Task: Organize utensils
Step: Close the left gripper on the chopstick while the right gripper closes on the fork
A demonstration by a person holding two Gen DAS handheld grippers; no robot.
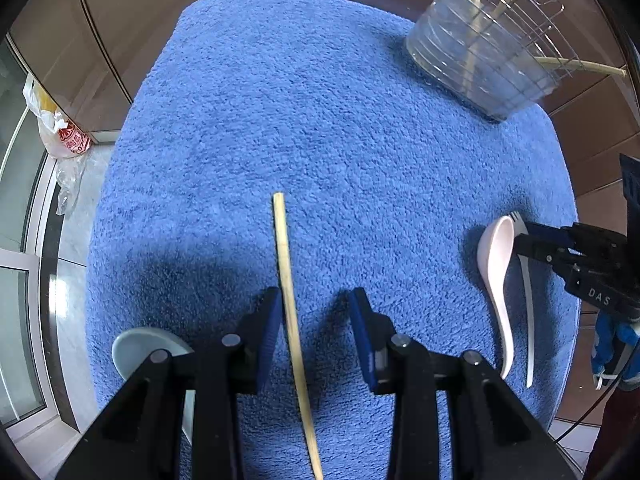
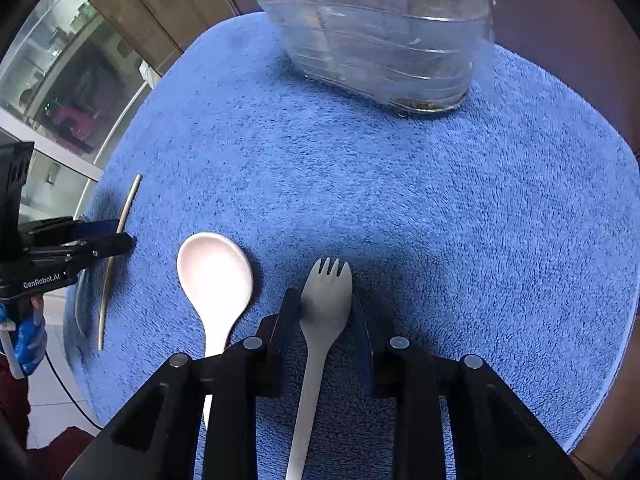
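A single wooden chopstick (image 1: 289,292) lies on the blue towel (image 1: 320,140). My left gripper (image 1: 316,304) is open and straddles it, the left pad close to the stick. A pale pink spoon (image 2: 216,280) and a grey spork (image 2: 326,304) lie side by side on the towel. My right gripper (image 2: 326,308) has its jaws around the spork's head, both pads at its edges. The spoon (image 1: 498,276) and the spork (image 1: 528,300) also show in the left wrist view, at the right. A clear utensil holder (image 2: 380,40) with a wire basket holds several chopsticks at the far right of the towel.
A grey dish (image 1: 140,348) sits at the towel's near left edge beside my left gripper. A plastic bag (image 1: 60,128) lies on the floor to the left. Brown tiled floor surrounds the towel. A glass door frame is at the left.
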